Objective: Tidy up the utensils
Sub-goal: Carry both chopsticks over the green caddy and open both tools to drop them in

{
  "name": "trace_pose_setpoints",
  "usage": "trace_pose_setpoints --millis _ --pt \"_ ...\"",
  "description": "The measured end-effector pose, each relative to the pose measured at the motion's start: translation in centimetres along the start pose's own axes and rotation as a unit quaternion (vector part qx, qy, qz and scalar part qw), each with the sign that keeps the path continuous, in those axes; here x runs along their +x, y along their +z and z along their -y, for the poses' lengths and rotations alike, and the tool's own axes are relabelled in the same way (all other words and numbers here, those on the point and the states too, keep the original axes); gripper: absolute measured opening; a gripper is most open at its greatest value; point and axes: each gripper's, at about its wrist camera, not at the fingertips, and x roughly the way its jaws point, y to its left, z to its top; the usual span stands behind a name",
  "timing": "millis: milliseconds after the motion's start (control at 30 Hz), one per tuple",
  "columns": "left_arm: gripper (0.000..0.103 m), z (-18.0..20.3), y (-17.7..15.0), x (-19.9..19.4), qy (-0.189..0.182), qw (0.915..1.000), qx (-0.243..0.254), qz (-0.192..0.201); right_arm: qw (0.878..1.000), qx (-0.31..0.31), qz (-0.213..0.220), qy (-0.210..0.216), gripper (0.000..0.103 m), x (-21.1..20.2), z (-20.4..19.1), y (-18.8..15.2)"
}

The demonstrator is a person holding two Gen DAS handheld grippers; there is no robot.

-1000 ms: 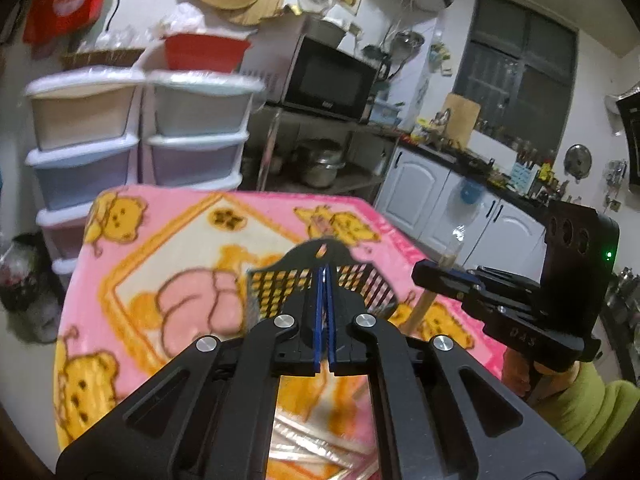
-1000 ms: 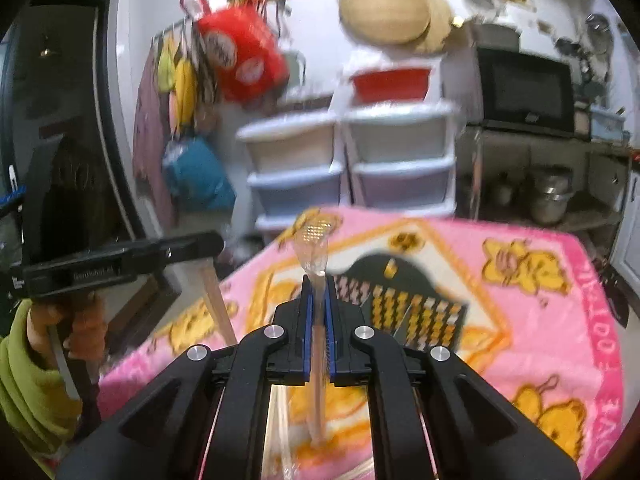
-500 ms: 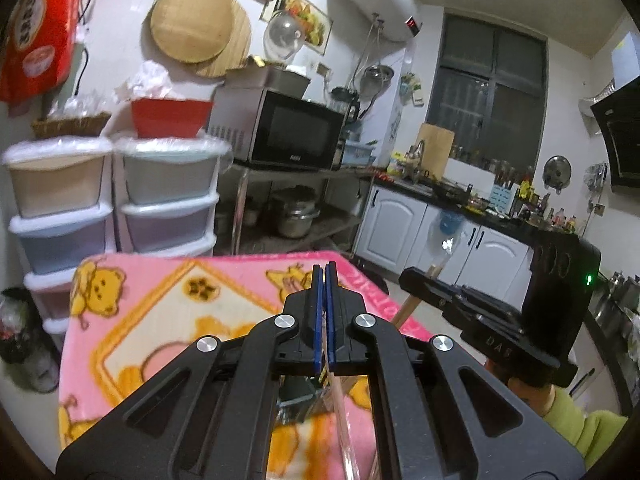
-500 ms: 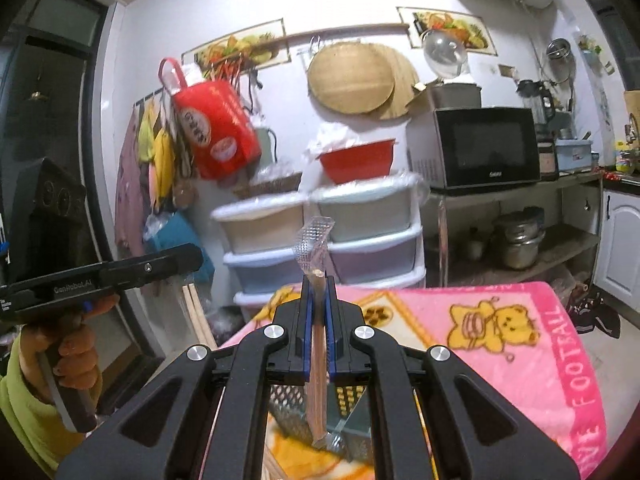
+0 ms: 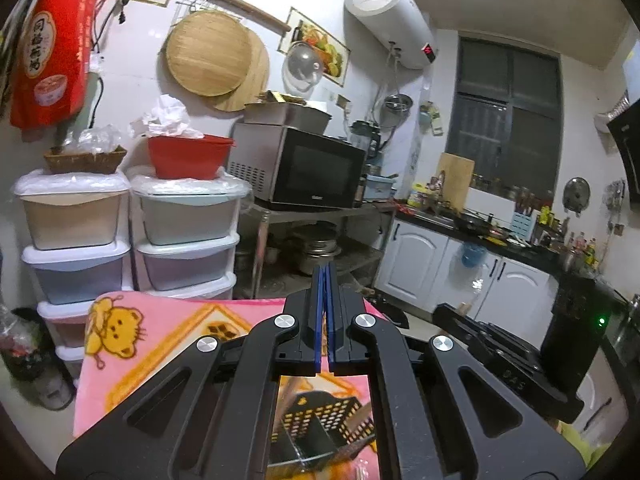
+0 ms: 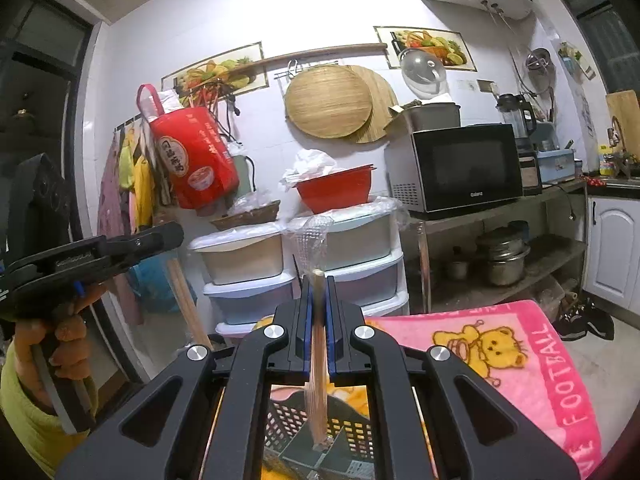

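My right gripper (image 6: 319, 284) is shut on a pair of wooden chopsticks in a clear wrapper (image 6: 316, 368). They hang upright, with the lower end over the black perforated utensil caddy (image 6: 348, 436) on the pink blanket. My left gripper (image 5: 325, 276) is shut. In the right wrist view it (image 6: 176, 236) holds another pair of chopsticks (image 6: 188, 304) that hangs down at the left. The caddy also shows below my left gripper (image 5: 320, 428). My right gripper shows at the right of the left wrist view (image 5: 444, 312).
The pink teddy-bear blanket (image 5: 160, 336) covers the table. Behind it stand stacked plastic drawers (image 5: 184, 236), a red bowl (image 5: 188, 156) and a microwave (image 5: 312, 168) on a metal shelf. White cabinets (image 5: 424, 264) line the right side.
Both grippers have tilted up and risen, so the views now show more of the kitchen wall than the table. The caddy has moved to the bottom of both views. Both stay shut.
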Motion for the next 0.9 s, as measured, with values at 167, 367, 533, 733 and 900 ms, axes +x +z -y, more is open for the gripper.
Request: trace_pose_setpoints --millis 167,367,533,733,900 --pt "0.0 -1.0 -0.5 1.6 0.009 0.9999 -0.004 -0.009 1.0 -0.003 -0.007 -0.012 0.006 0.9 0.7 -0.7" --pt "0.0 -1.2 -1.9 3.3 0.008 0.9997 -0.003 -0.025 0.999 -0.003 -0.021 -0.027 0.006 2.1 1.6 -1.9" --pt "0.0 -1.5 -2.8 4.3 0.007 0.9994 -0.004 -0.035 0.999 0.002 -0.035 -0.035 0.006 2.9 2.2 -3.3" --pt "0.0 -2.2 -4.4 5.8 0.006 0.9984 -0.011 -0.055 0.998 0.011 -0.05 -0.043 0.006 3.7 2.6 -4.7" --pt "0.0 -3.0 -6.1 6.7 0.005 0.997 -0.021 -0.074 0.997 0.024 -0.059 -0.052 0.006 4.1 3.0 -5.8"
